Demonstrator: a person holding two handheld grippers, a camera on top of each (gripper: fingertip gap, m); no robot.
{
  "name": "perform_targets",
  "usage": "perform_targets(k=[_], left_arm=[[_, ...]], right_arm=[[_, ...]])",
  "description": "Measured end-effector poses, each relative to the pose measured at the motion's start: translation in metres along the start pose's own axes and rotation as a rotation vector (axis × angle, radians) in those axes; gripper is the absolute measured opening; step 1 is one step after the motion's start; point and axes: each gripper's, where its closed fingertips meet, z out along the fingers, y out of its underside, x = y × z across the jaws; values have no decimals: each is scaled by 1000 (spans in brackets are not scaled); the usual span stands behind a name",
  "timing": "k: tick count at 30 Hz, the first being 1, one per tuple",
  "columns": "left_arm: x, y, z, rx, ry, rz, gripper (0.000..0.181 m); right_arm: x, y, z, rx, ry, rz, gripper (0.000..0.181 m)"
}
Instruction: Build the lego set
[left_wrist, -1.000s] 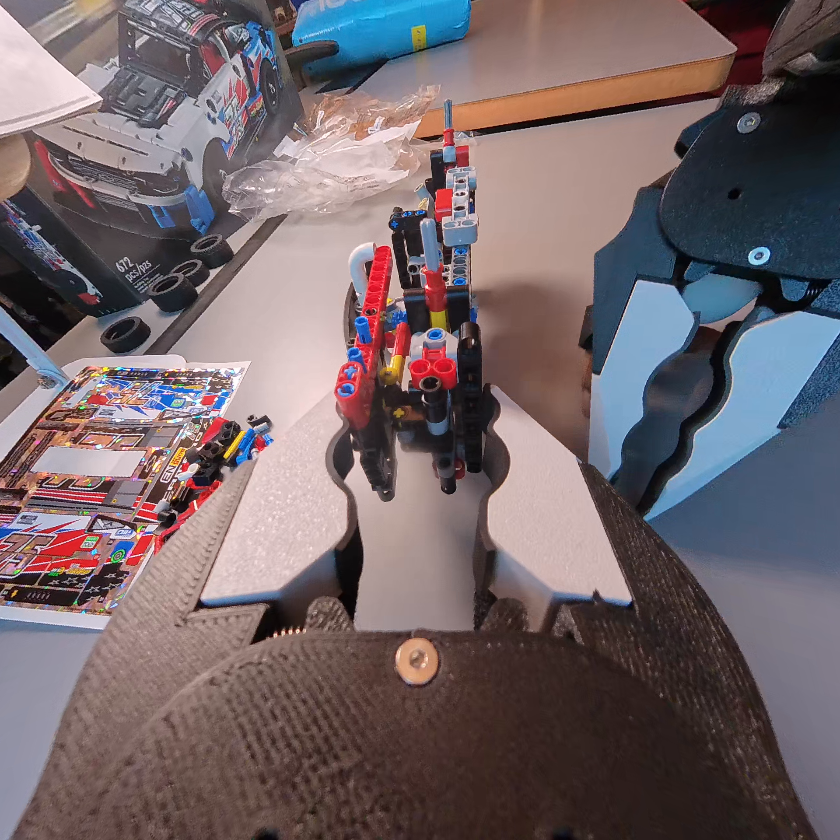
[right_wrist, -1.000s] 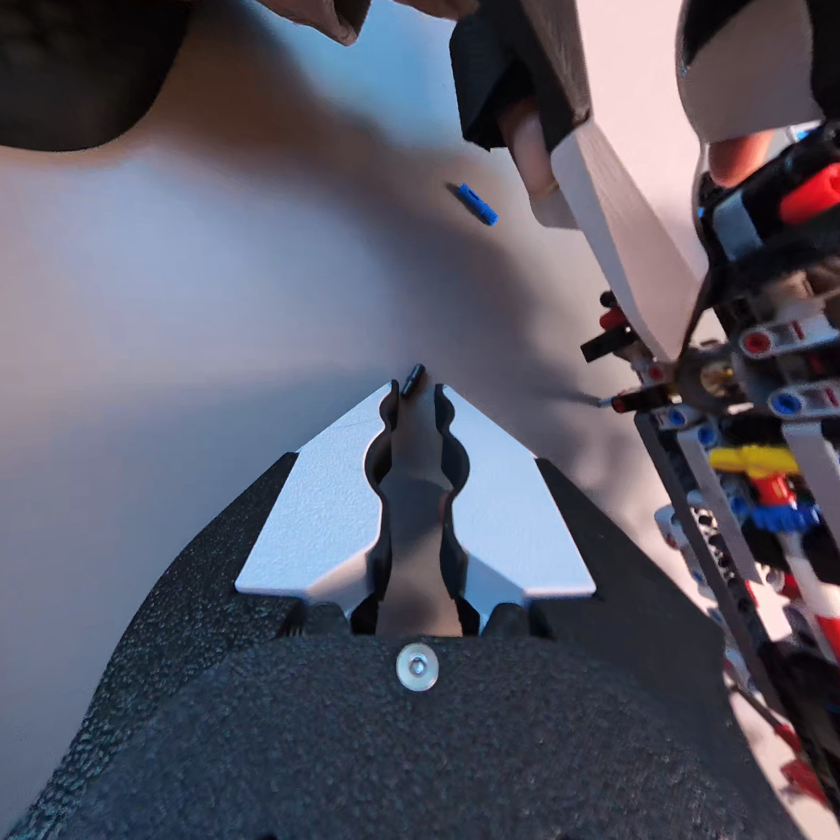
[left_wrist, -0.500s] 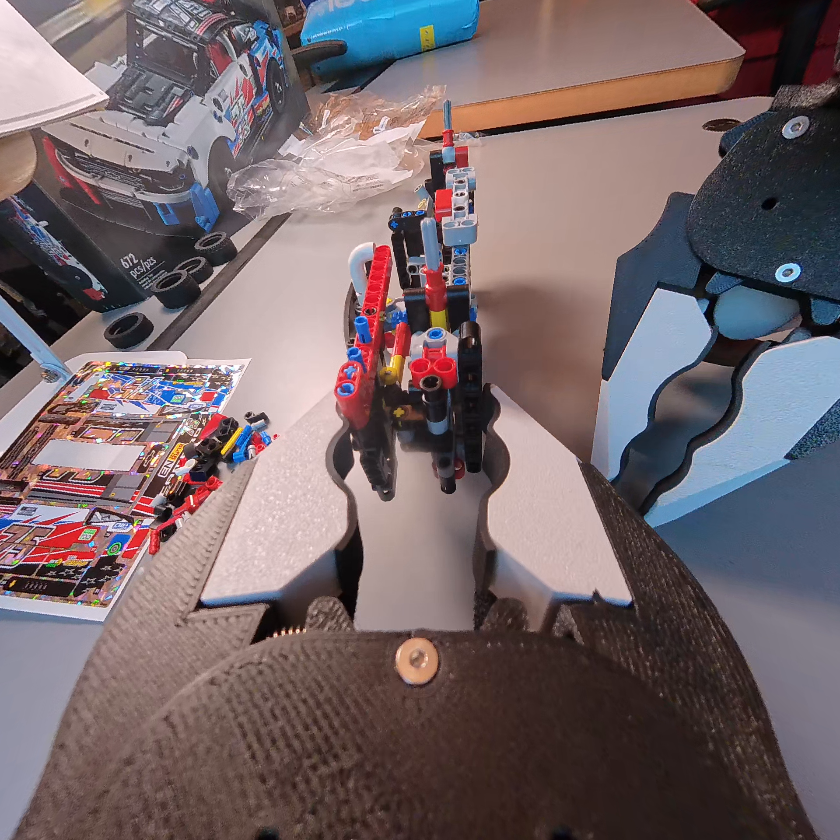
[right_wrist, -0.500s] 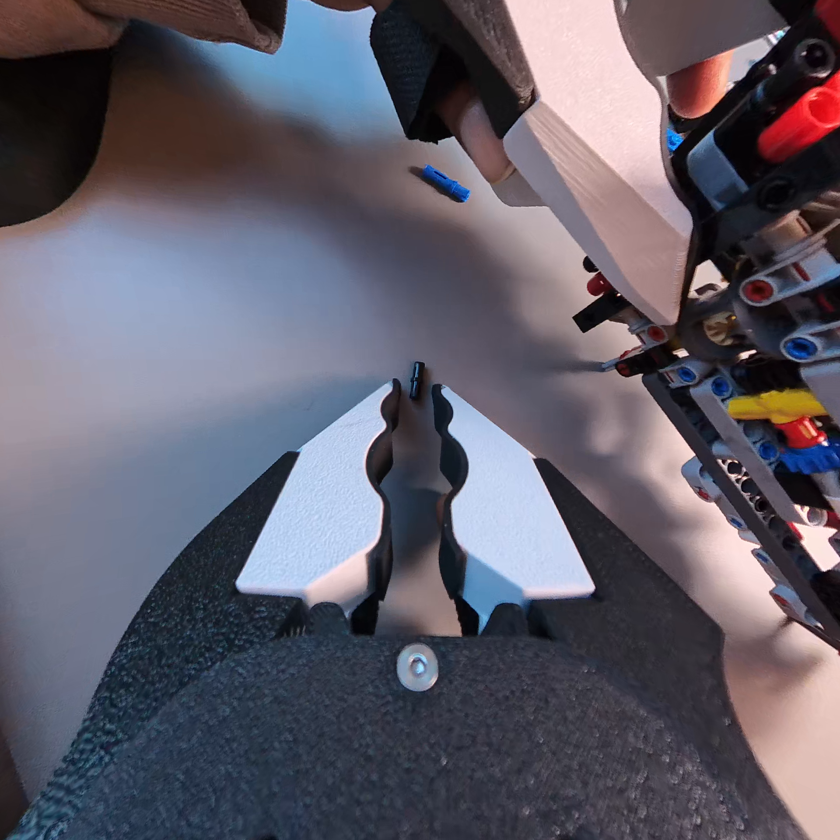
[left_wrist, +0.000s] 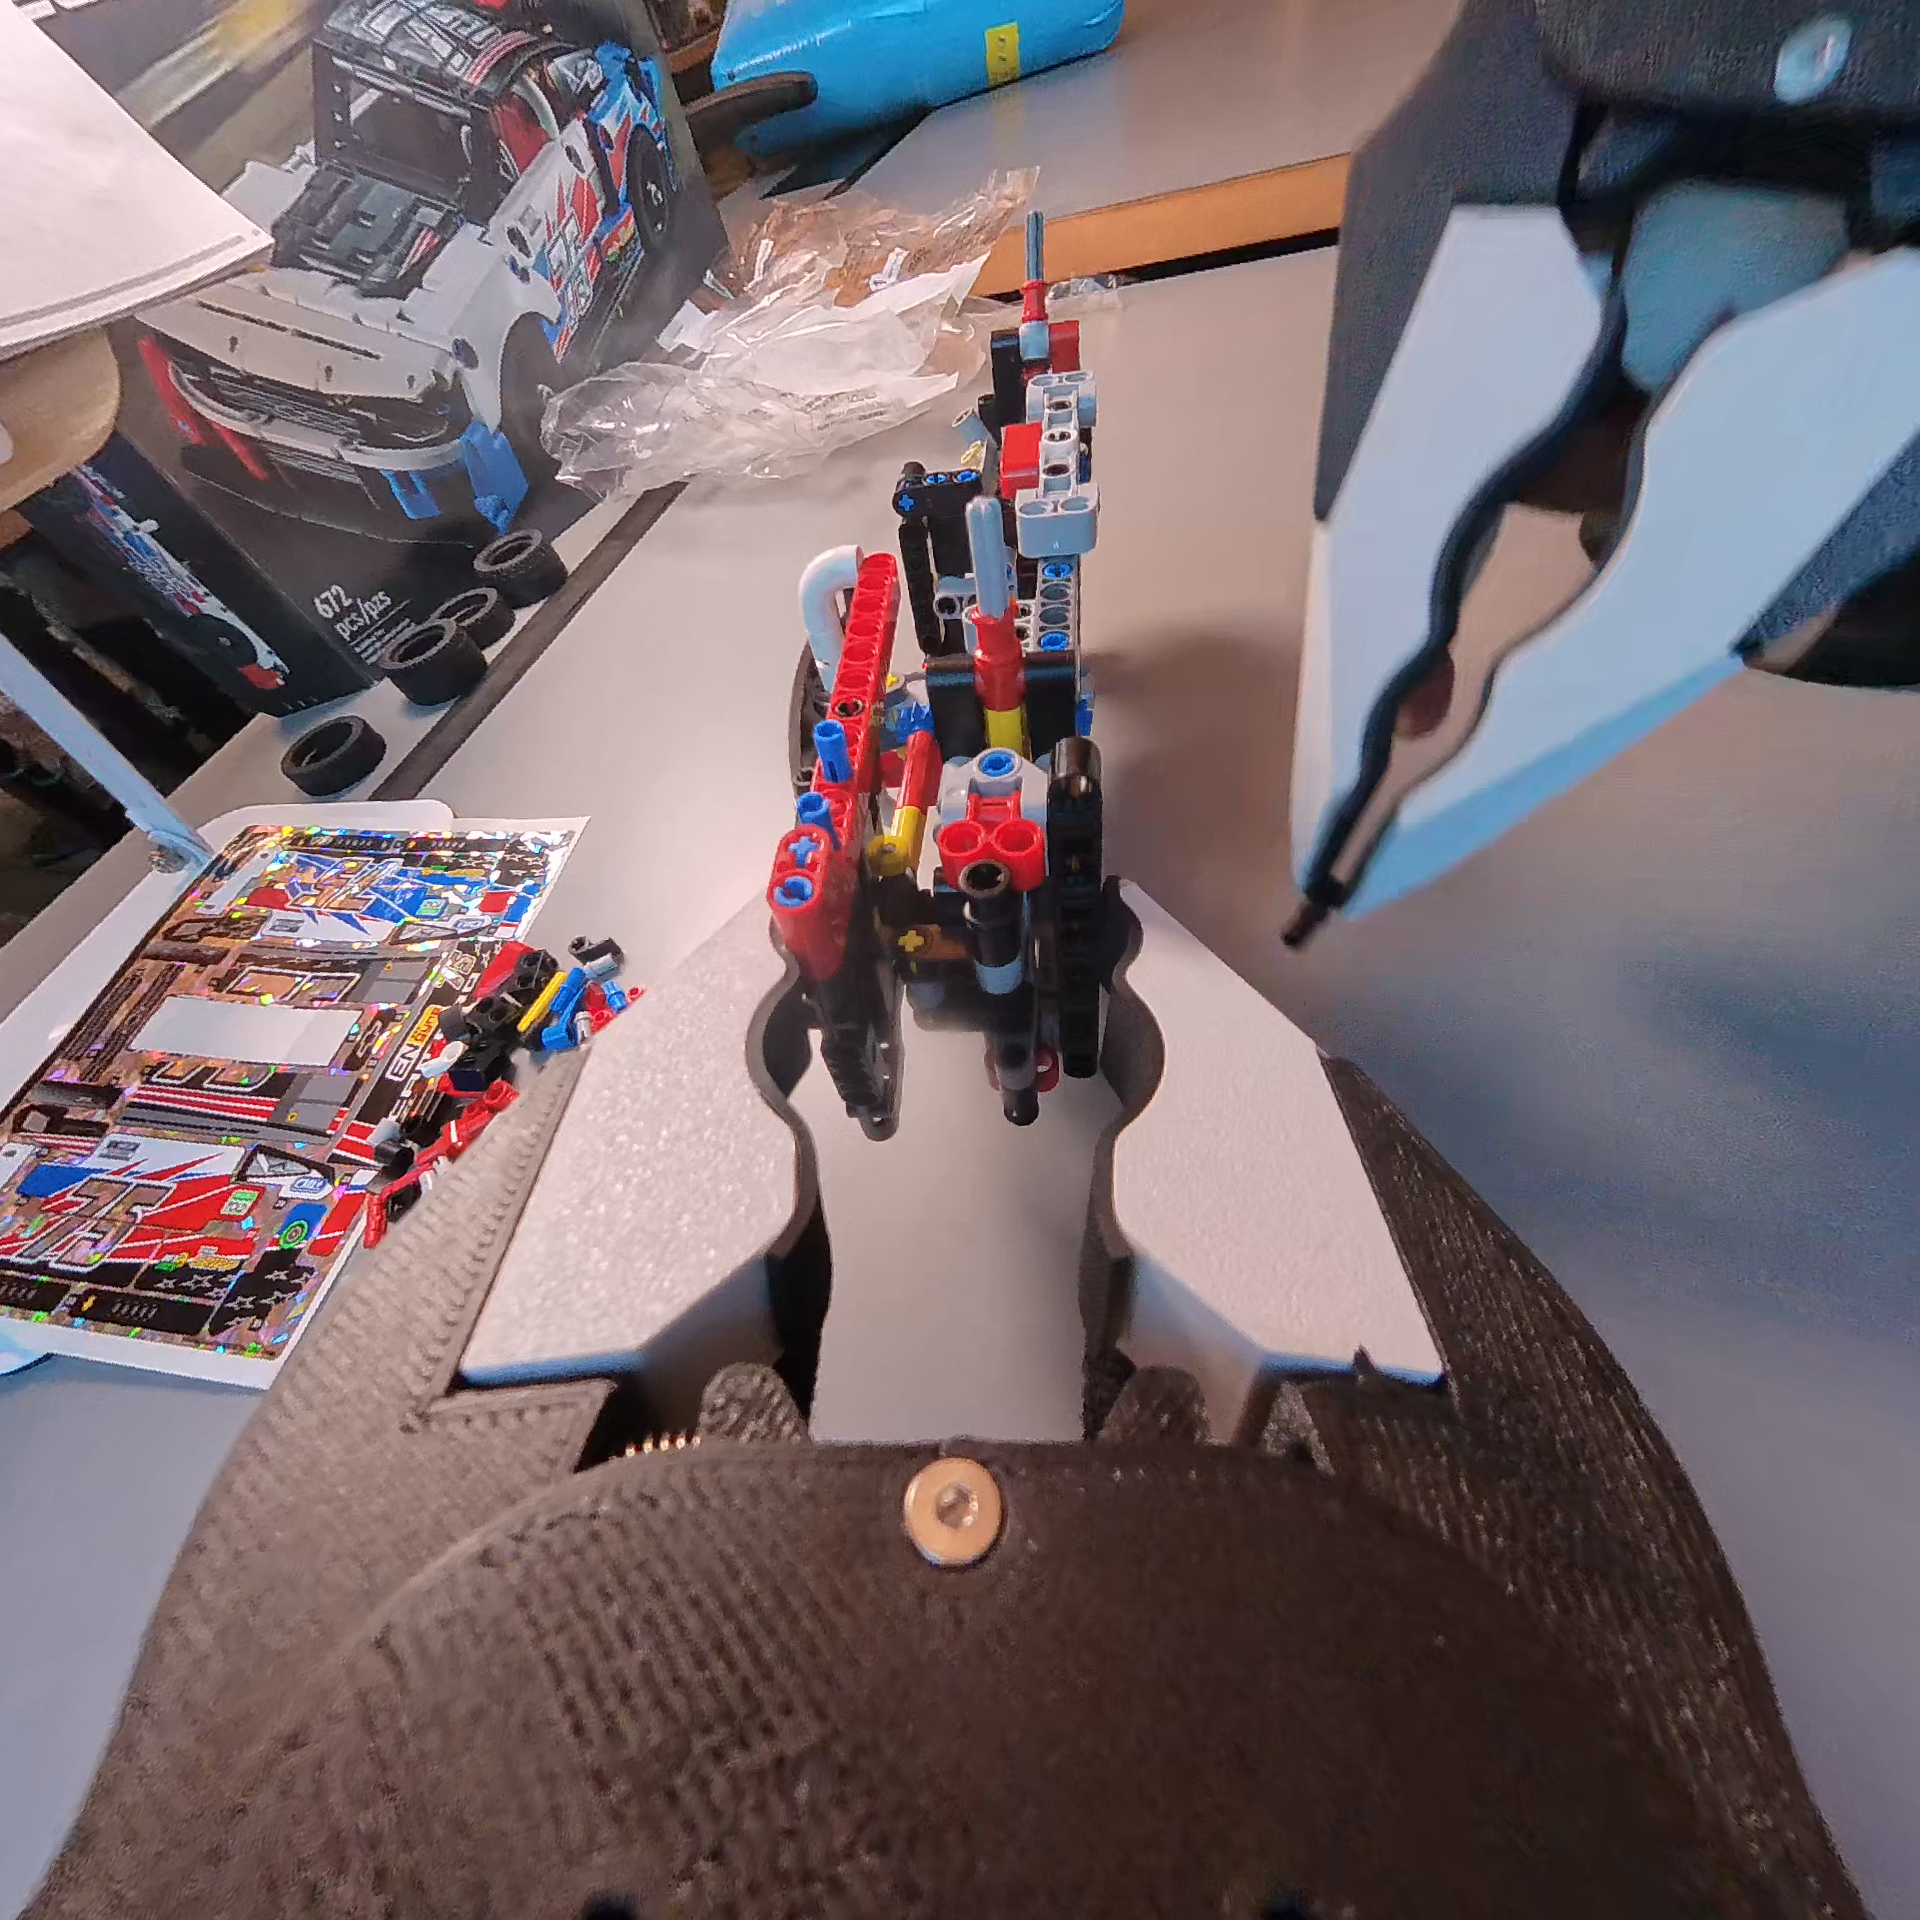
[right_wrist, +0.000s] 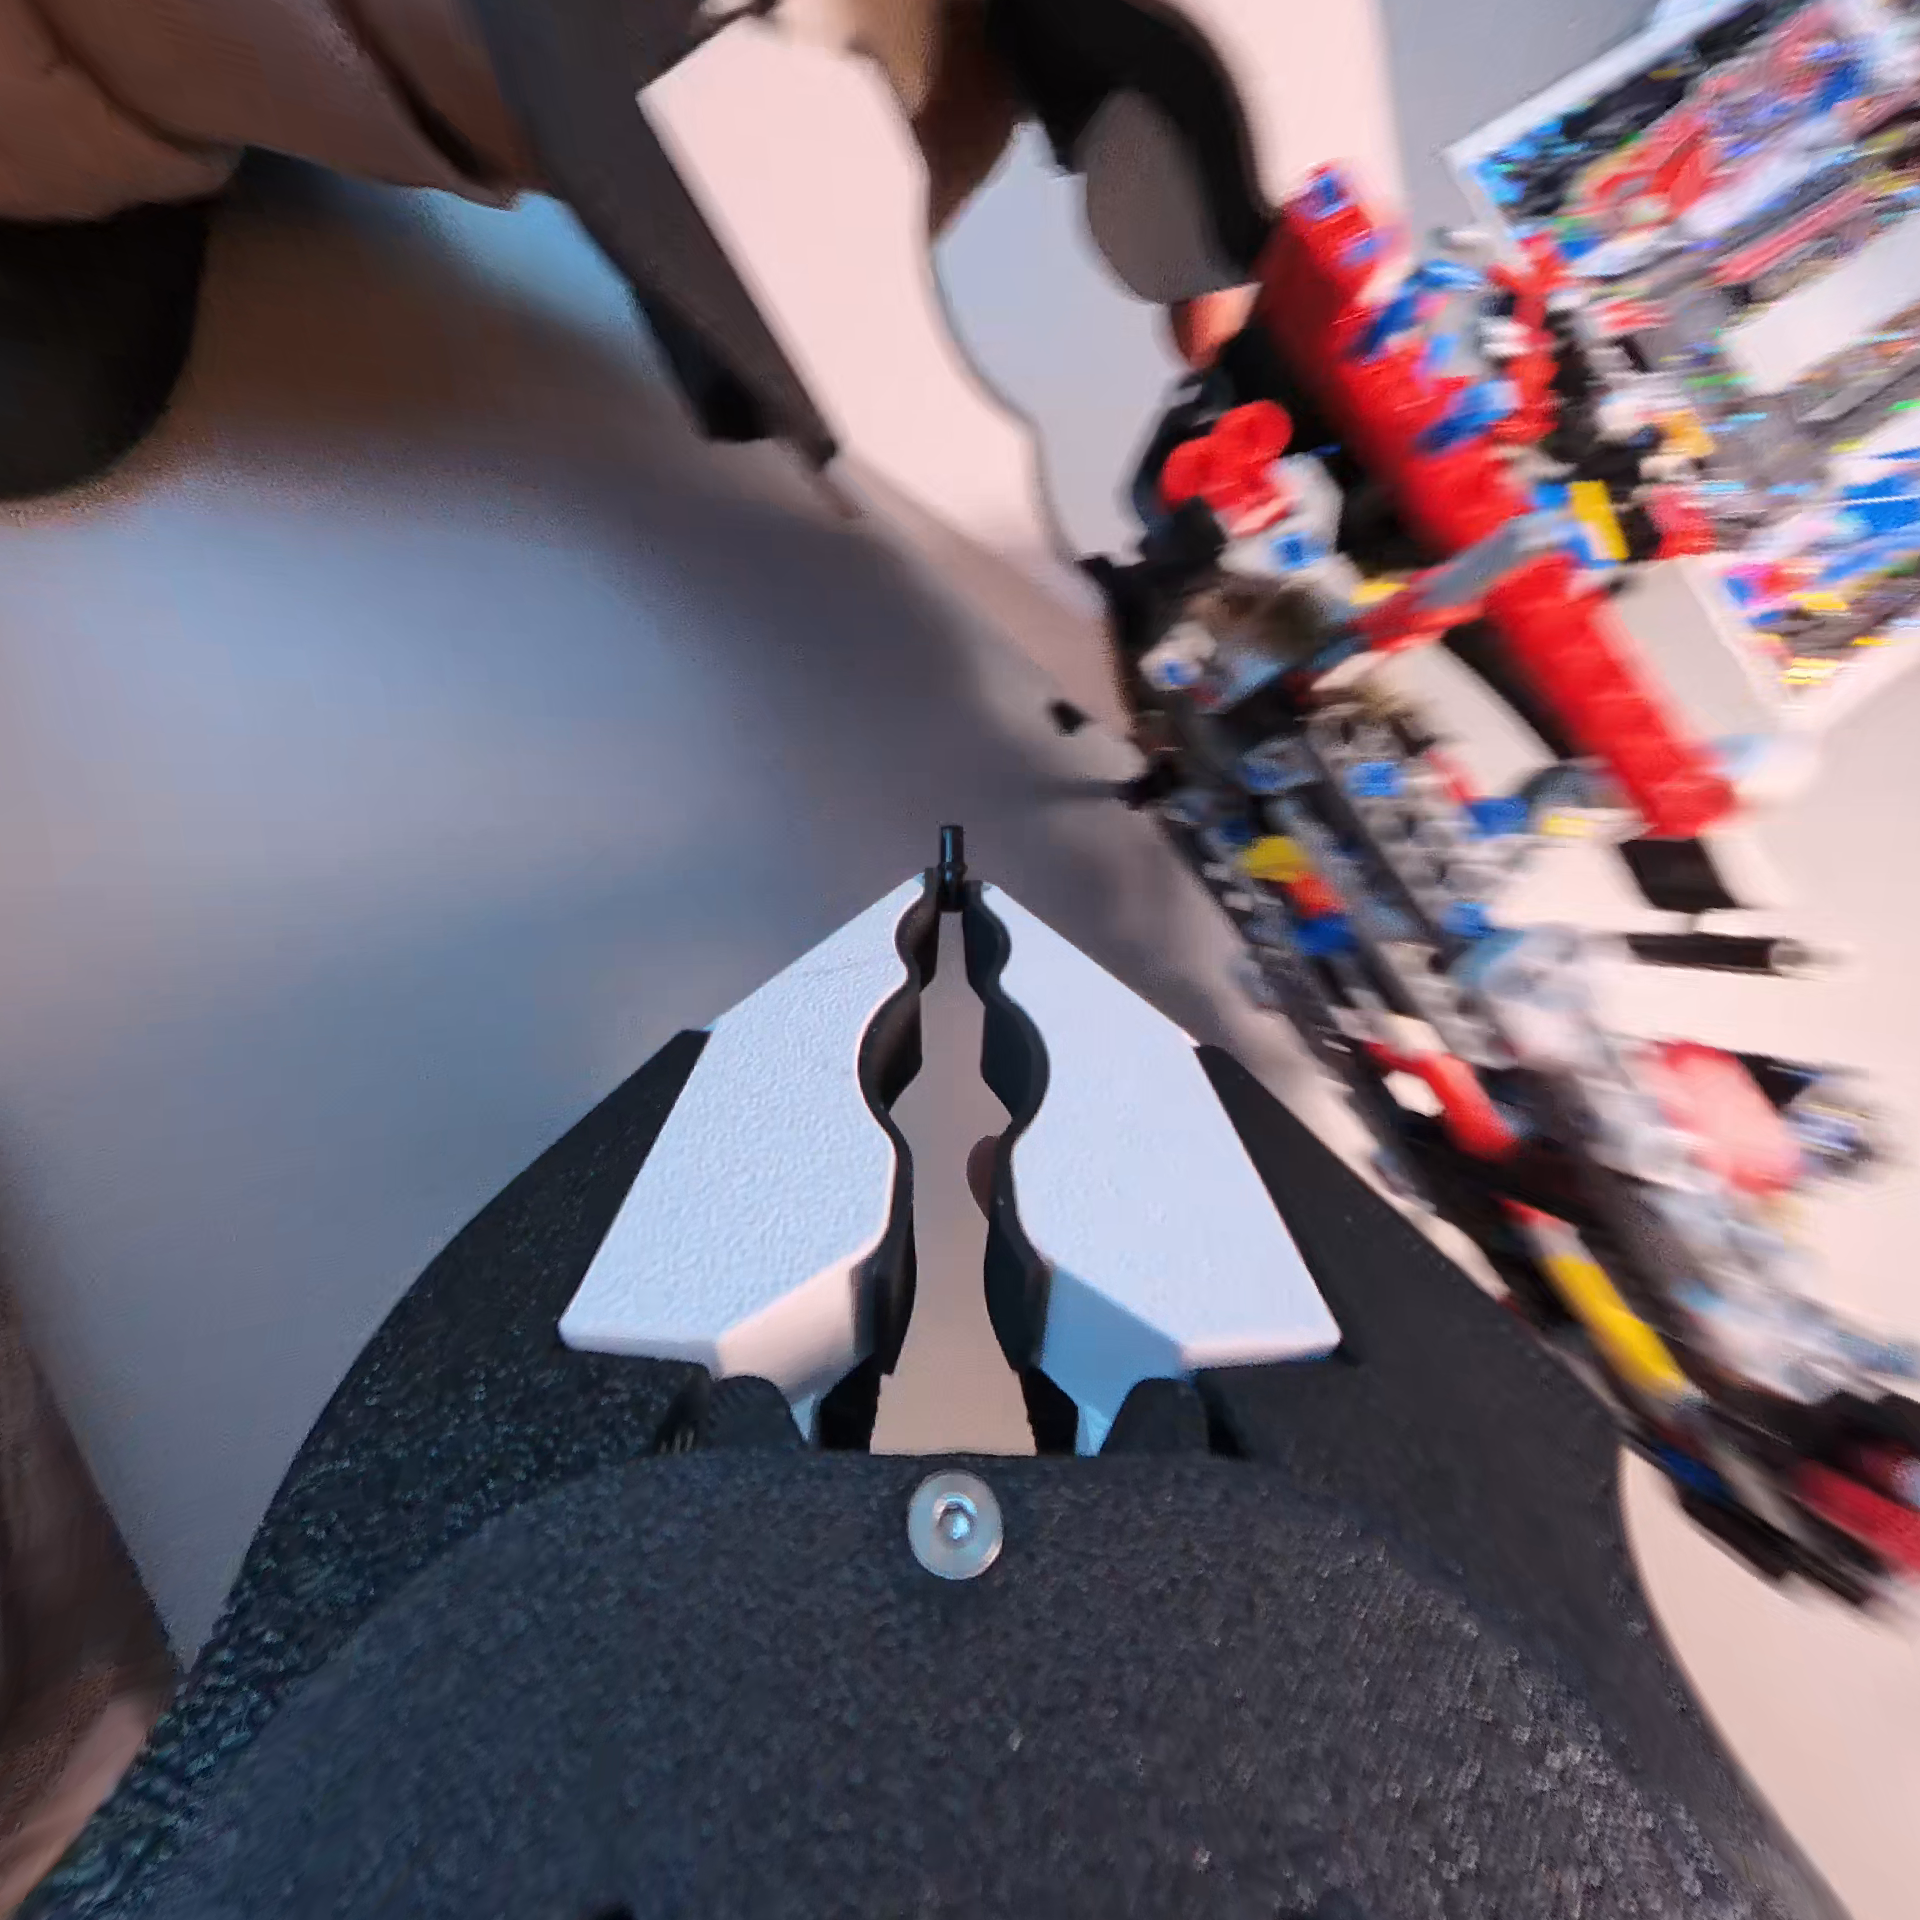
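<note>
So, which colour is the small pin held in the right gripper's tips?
Black. The pin shows best in the right wrist view, pinched at the right gripper tips.

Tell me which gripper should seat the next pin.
Right. The right gripper already pinches a black pin at its tips, while the left gripper is clamped on the model.

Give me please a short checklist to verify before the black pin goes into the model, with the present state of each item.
1. Right claw shut on the black pin: ok.
2. Pin sticks out past the tips, free to insert: ok.
3. Left claw holds the lego model at its near end: ok.
4. Pin lifted off the table, in the air to the right of the model: ok.
5. Target hole chosen and pin lined up with it: cannot tell; the right wrist view is blurred.
6. Loose parts and sticker sheet lie to the left, away from the pin's path: ok.
</note>
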Motion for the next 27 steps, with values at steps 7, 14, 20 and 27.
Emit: perform_targets(k=[7,14,20,27], left_arm=[[8,-4,6,-63,-121,1,52],[12,-5,7,-66,-138,-16,52],[12,-6,8,-67,-139,-15,53],[11,-6,9,-68,-143,-27,53]], right_arm=[[37,-17,-30,-87,80,43,1],[35,-30,-33,40,93,114,1],[33,-28,-34,30,101,79,1],[29,-25,-33,-39,91,34,1]])
